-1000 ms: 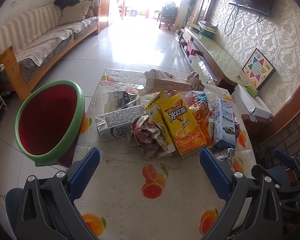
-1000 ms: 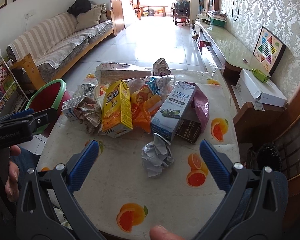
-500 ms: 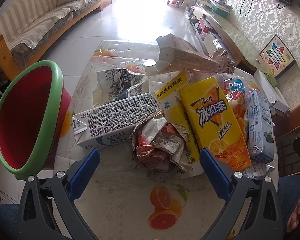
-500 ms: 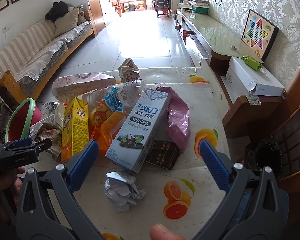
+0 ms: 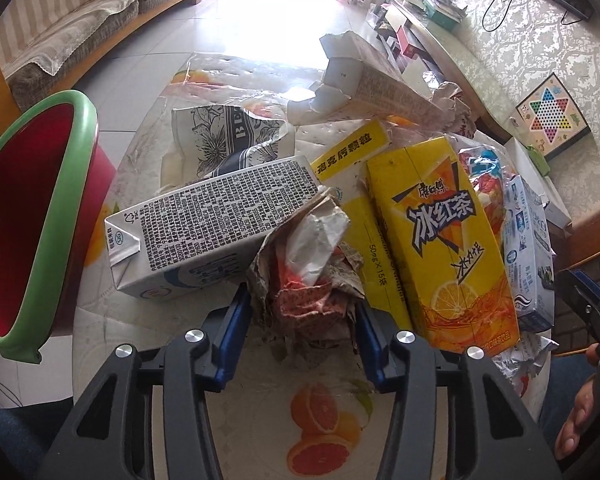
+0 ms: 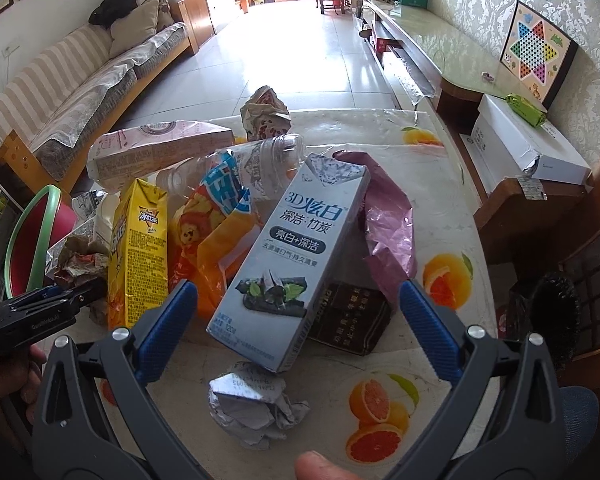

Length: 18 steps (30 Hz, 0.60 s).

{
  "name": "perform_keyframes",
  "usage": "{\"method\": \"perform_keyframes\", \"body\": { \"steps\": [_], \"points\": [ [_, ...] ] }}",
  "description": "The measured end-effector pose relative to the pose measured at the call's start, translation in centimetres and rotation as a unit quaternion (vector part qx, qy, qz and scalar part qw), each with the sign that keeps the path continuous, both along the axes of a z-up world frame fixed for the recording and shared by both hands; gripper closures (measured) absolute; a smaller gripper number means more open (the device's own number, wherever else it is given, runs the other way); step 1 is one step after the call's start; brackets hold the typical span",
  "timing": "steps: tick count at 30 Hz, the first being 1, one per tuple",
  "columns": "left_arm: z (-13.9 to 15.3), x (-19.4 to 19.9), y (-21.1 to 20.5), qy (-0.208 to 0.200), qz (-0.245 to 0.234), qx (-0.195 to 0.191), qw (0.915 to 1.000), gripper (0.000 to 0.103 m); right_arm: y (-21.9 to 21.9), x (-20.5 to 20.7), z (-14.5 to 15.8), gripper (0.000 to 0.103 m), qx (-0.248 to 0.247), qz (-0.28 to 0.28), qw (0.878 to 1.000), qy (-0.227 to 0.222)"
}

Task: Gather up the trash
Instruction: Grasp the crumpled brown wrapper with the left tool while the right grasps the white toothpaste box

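Trash is heaped across the middle of a table [image 5: 112, 368] covered by a cloth printed with orange slices. At the left edge of the left wrist view, a red bin [image 5: 32, 216] with a green rim is seen just beside the table.

Among the litter, a white milk carton [image 5: 216, 224] printed with black text is laid on its side left of centre, and a yellow iced-tea carton [image 5: 440, 240] is laid right of centre. Between and just below them, a crumpled paper wrapper [image 5: 308, 284] is found, touching the milk carton. It is flanked on both sides by the blue pads of the left gripper [image 5: 305, 334], whose jaws are closing and are already pressed against its creased edges. At the far right of that view, part of a hand [image 5: 580, 420] is seen low in the corner.

In the right wrist view, a blue-grey toothpaste box [image 6: 296, 260] is propped at a slant in the centre, with a pink foil bag [image 6: 388, 224] to its right and an orange snack bag [image 6: 212, 240] to its left. Below the box, a small ball of crumpled silver foil [image 6: 252, 408] is set on the cloth. The right gripper [image 6: 296, 330] is held spread wide over the box's lower end, with nothing pinched.
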<state>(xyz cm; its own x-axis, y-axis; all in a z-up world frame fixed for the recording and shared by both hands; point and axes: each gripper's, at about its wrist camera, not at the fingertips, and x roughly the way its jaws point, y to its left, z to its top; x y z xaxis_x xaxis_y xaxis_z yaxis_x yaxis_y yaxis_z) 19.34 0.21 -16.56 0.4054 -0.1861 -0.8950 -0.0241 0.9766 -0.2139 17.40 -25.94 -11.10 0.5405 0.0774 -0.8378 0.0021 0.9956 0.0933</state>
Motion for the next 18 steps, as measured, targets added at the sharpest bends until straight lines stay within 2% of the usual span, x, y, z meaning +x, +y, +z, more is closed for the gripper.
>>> {"method": "perform_keyframes", "body": {
  "steps": [1,7,9,10,18],
  "points": [
    [0.1,-0.1,0.0,-0.002,-0.002,-0.002,1.0,0.059,0.2,0.2,-0.2,0.005,-0.002,-0.002,1.0,0.002],
    [1.2,-0.7,-0.1,-0.02,-0.015,-0.007,0.9997,0.061,1.2,1.2,-1.6,0.029,-0.014,-0.01,1.0,0.026],
    [1.4,-0.8,-0.1,-0.022,-0.019,-0.009,0.9995,0.061,1.4,1.3,-1.9,0.043,-0.015,-0.012,0.999,0.029],
    [1.5,-0.8,-0.1,-0.022,-0.02,-0.008,0.9995,0.061,1.4,1.3,-2.1,0.046,-0.015,-0.012,0.999,0.032],
    [2.4,-1.5,0.1,-0.037,-0.023,-0.02,0.9988,0.063,0.7,0.4,-0.4,0.05,0.003,-0.018,1.0,0.01]
  ]
}}
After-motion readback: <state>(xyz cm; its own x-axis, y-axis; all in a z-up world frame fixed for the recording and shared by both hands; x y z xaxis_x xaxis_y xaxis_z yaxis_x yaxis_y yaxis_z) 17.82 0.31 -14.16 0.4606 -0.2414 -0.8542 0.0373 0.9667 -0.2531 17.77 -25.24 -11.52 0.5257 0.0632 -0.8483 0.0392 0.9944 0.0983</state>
